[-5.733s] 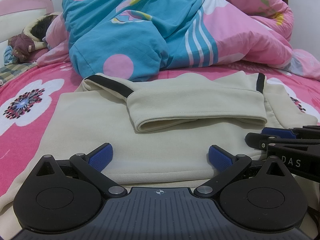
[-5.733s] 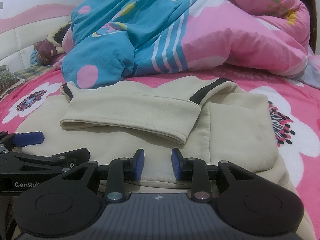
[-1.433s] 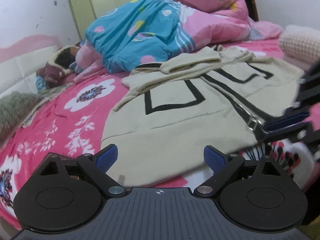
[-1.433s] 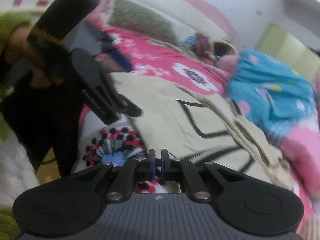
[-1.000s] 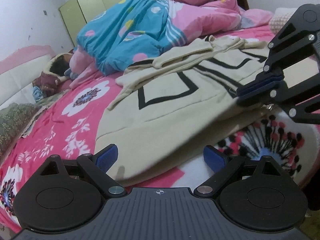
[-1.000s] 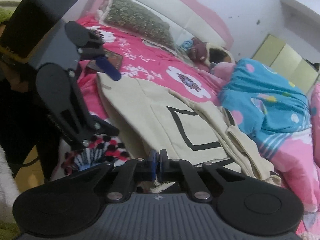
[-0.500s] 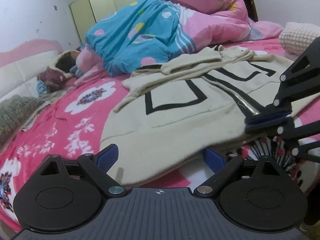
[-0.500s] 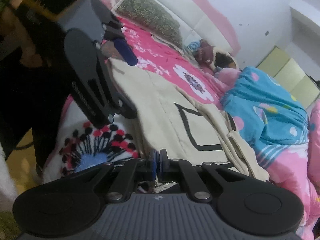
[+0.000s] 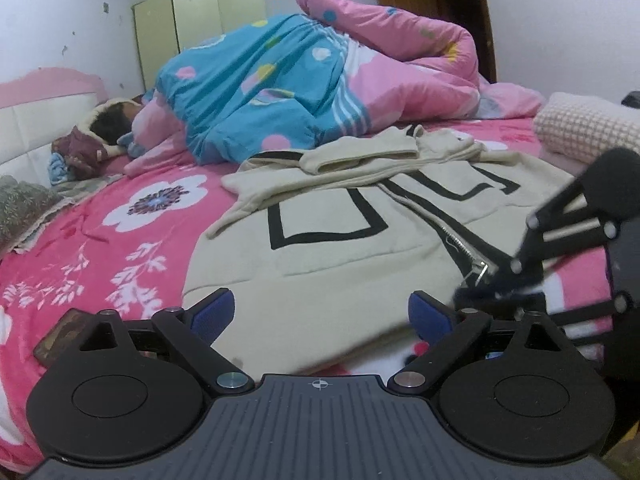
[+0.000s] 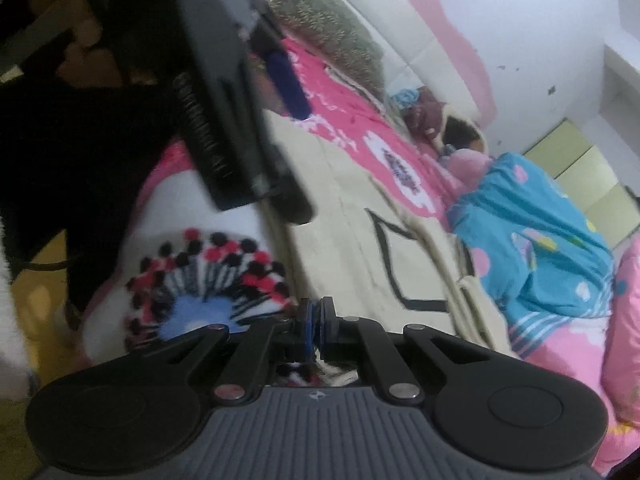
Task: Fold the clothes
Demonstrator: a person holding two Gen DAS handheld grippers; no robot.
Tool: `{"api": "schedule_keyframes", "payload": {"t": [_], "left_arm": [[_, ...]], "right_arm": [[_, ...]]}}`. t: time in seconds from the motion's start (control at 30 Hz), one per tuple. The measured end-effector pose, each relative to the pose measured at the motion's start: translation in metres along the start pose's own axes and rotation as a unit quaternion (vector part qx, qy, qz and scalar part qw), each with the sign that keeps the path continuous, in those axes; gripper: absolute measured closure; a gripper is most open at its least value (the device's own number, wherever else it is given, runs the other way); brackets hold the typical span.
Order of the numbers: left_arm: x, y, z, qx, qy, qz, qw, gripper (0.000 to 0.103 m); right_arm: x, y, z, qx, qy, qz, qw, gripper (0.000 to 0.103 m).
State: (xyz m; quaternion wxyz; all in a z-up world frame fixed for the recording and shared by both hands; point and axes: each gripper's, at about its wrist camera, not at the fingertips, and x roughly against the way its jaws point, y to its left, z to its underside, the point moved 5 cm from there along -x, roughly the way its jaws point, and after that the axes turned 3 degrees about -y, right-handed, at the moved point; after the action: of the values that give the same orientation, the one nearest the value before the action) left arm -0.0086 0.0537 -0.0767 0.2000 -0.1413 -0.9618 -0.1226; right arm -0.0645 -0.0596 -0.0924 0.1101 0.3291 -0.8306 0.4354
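One garment fills most of the view: a cream zip jacket (image 9: 344, 248) with black rectangle outlines, spread front-up on the pink flowered bed (image 9: 120, 248), its hem just ahead of the left gripper's fingers and its sleeves bunched at the far end; it looks thick, soft and fleecy, likely light enough to lift but floppy, so it should sag and drag on the fuzzy bedcover rather than slide, and the metal zipper (image 9: 468, 256) down its middle gives a slightly stiffer line; the hem corners or the edge along the zip seem the sensible places to take hold. Beyond the jacket, well ahead of the fingers, lies a big blue and pink quilt (image 9: 304, 80) heaped over a sleeping person, which limits room for flipping cloth that way; a cream knobbly cushion (image 9: 588, 128) sits off to the right, and a small dark flat object (image 9: 60, 338) lies on the bed just left of the left fingers. The left gripper (image 9: 320, 314) has its fingers spread wide, holding nothing, hem between them; the right gripper (image 10: 316, 328) has its fingers pressed together, apparently pinching the jacket hem near the zip's bottom end, though blur makes that uncertain.
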Motion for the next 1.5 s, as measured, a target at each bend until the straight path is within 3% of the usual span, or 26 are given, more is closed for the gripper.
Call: {"api": "schedule_keyframes", "payload": {"t": [0.2,0.67,0.87,0.97,1.07,1.17,1.27,1.33,1.5], "left_arm": [[-0.024,-0.015,0.008,-0.042,0.025,-0.022,0.9986,0.008],[-0.029,-0.007,0.012,0.007,0.025,-0.024,0.9994,0.007],[-0.029,-0.006,0.014,0.015,0.02,-0.021,0.9995,0.006],[-0.029,-0.004,0.014,0.018,0.019,-0.016,0.9995,0.006],[-0.03,-0.002,0.015,0.028,0.021,-0.013,0.9993,0.006],[-0.031,-0.002,0.014,0.035,0.025,-0.011,0.999,0.006],[-0.031,-0.001,0.014,0.041,0.03,-0.01,0.9987,0.006],[-0.032,0.0,0.014,0.046,0.035,-0.01,0.9983,0.006],[-0.033,0.0,0.013,0.047,0.043,-0.015,0.9978,0.006]], "right_arm": [[0.0,0.004,0.0,-0.005,0.003,-0.011,1.0,0.101],[0.007,-0.04,-0.014,-0.151,-0.006,-0.027,0.988,0.101],[-0.014,-0.031,0.009,-0.171,0.033,-0.044,0.984,0.1],[-0.001,-0.052,0.002,-0.225,0.02,-0.042,0.973,0.1],[0.015,-0.078,0.007,-0.282,0.011,-0.001,0.959,0.1],[0.02,-0.097,0.029,-0.353,0.026,0.038,0.934,0.099],[0.007,-0.088,0.056,-0.406,0.054,0.03,0.912,0.099],[0.0,-0.077,0.068,-0.422,0.063,0.027,0.904,0.099],[0.012,-0.089,0.062,-0.45,0.034,0.036,0.892,0.099]]}}
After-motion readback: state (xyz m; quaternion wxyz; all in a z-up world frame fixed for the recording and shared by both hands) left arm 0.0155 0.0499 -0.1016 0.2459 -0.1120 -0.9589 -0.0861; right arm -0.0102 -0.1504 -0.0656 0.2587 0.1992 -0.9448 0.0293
